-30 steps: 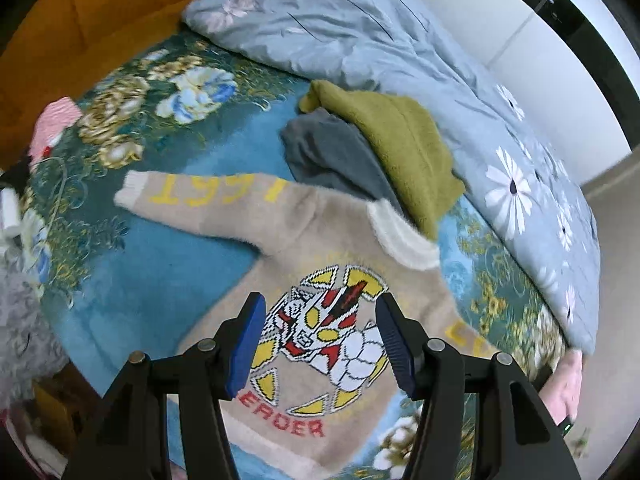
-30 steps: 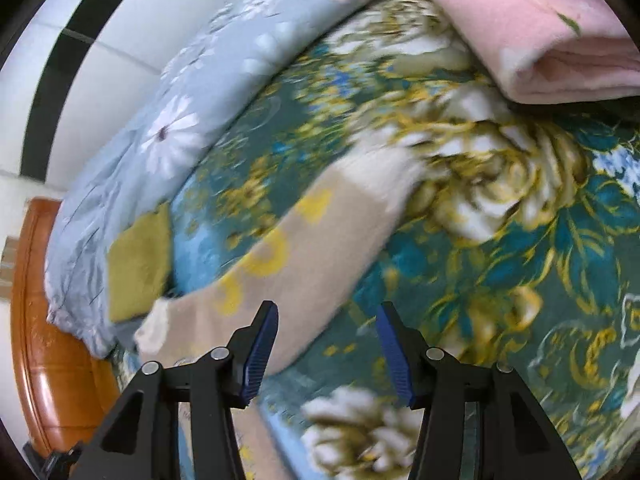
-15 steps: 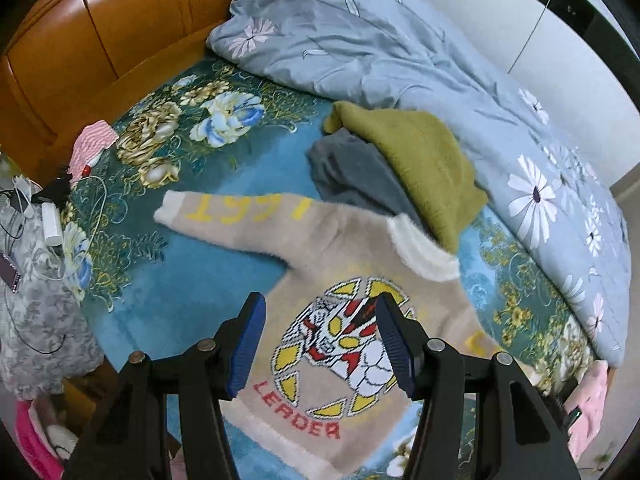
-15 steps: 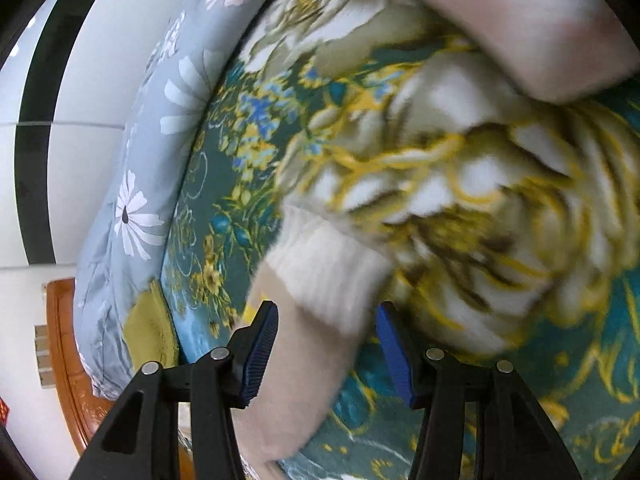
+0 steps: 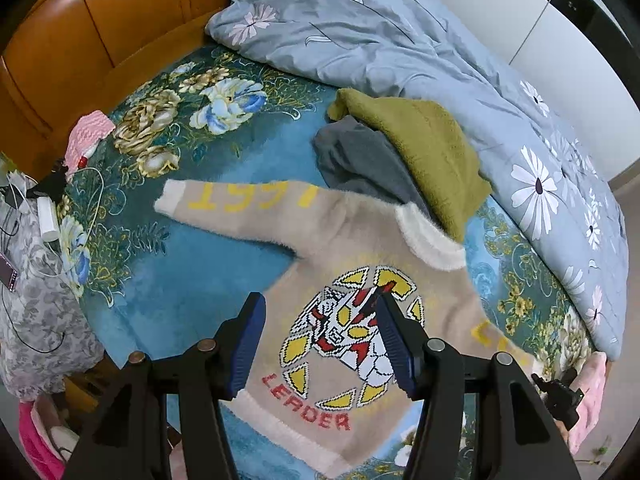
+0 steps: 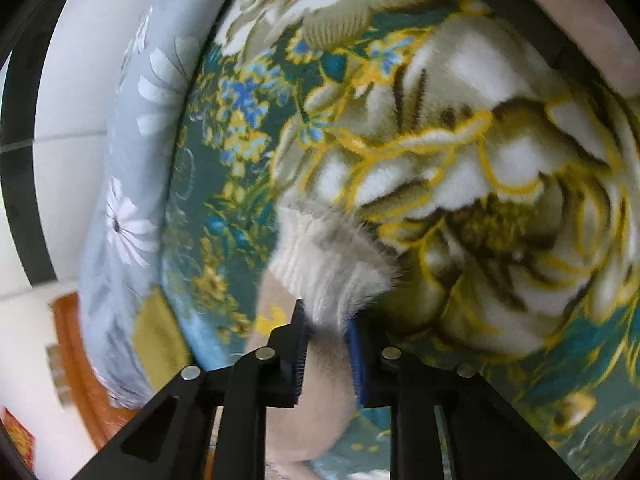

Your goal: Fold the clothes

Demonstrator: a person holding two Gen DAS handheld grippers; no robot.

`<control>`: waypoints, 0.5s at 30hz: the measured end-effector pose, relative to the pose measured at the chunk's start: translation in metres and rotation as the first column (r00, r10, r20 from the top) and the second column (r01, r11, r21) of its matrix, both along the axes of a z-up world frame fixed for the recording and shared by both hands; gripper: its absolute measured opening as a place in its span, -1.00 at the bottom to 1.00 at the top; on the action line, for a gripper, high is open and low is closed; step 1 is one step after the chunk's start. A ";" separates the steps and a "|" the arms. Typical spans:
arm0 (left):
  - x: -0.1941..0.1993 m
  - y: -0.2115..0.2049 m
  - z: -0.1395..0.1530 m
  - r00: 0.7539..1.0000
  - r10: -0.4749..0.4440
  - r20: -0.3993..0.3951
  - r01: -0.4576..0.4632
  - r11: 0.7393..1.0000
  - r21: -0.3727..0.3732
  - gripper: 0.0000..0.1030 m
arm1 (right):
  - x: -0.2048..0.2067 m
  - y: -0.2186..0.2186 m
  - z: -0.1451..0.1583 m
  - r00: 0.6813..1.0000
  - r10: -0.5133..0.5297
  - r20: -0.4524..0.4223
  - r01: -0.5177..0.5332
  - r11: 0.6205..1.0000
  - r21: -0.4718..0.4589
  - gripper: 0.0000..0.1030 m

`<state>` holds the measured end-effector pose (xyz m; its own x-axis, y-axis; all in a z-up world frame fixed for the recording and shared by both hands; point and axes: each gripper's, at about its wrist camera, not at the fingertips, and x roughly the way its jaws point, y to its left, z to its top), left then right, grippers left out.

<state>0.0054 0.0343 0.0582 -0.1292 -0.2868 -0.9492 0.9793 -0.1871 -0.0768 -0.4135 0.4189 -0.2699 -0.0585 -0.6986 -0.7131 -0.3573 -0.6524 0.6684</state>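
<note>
My right jaws [image 6: 326, 334] had just closed, pinching the sweater's white cuff [image 6: 320, 256] (fold could begin); my left jaws [image 5: 320, 342] hung spread, empty, above the sweater [image 5: 360, 280].

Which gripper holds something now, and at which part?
The right gripper has just closed on the fuzzy beige sweater, at its white sleeve cuff. The left gripper holds nothing.

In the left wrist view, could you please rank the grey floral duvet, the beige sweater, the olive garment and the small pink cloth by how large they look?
1. grey floral duvet
2. beige sweater, though it lies nearer the camera, so its place against the duvet is unsure
3. olive garment
4. small pink cloth
</note>
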 end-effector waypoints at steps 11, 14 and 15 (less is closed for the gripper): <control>0.080 -0.023 -0.026 0.988 0.074 -0.133 -0.066 0.996 0.061 0.13 | 0.066 -0.058 0.153 0.939 0.136 -0.316 -0.165 0.984 -0.066 -0.72; 0.119 -0.032 -0.039 0.981 0.114 -0.155 -0.103 0.991 0.080 0.13 | 0.104 -0.113 0.198 0.904 0.186 -0.384 -0.241 0.965 -0.100 -0.72; 0.133 -0.036 -0.043 0.978 0.129 -0.162 -0.116 0.990 0.085 0.13 | 0.117 -0.133 0.212 0.892 0.207 -0.403 -0.270 0.957 -0.106 -0.72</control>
<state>0.1379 -0.0020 0.0154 -0.2559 -0.2392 -0.9366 0.9666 -0.0539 -0.2504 -0.2960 0.2857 -0.0583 -0.1226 -0.8258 -0.5505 0.1008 -0.5622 0.8208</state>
